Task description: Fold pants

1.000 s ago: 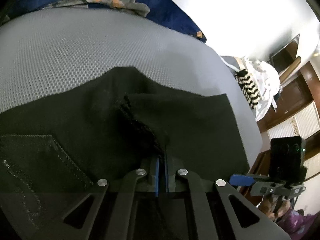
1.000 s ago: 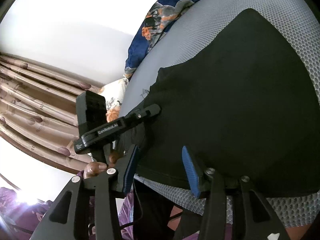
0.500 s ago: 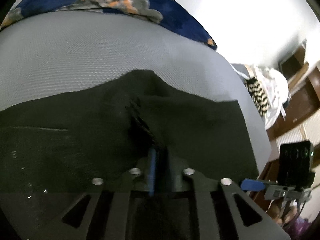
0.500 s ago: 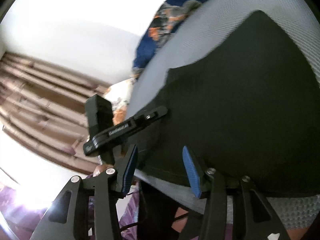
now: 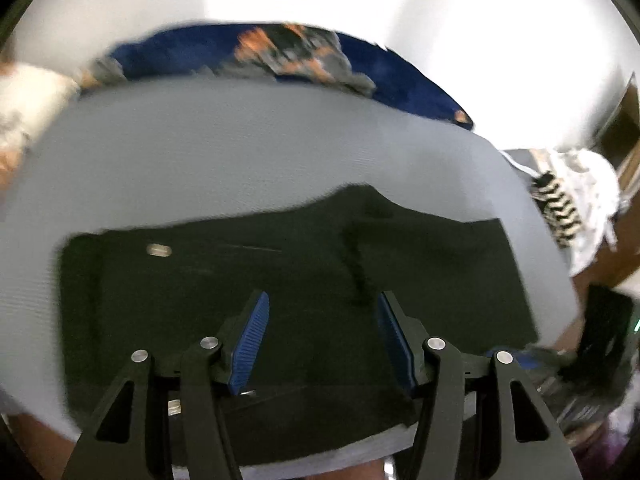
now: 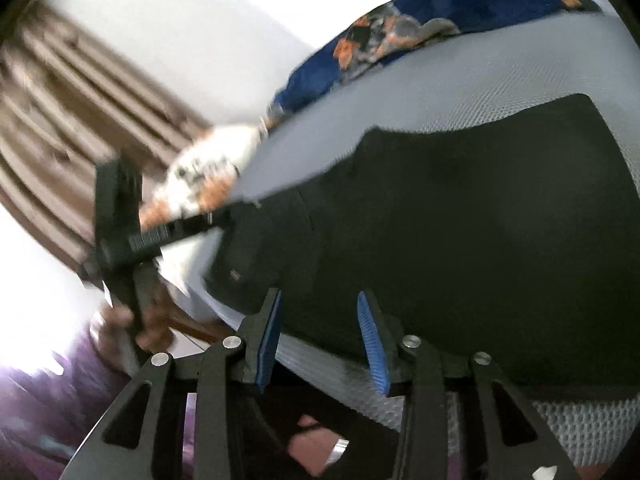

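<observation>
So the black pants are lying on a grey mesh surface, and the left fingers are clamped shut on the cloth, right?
Not quite. The black pants do lie on the grey mesh surface, but the left fingers are not clamped on the cloth. The left wrist view shows them apart and opening, with the blue pads clear of the fabric and nothing pinched between them.

A white wall point(image 5: 360, 8) is seen ahead, brown pleated curtains point(image 6: 60, 128) to the left, wooden furniture point(image 5: 624, 128) to the right, glare throughout.
</observation>
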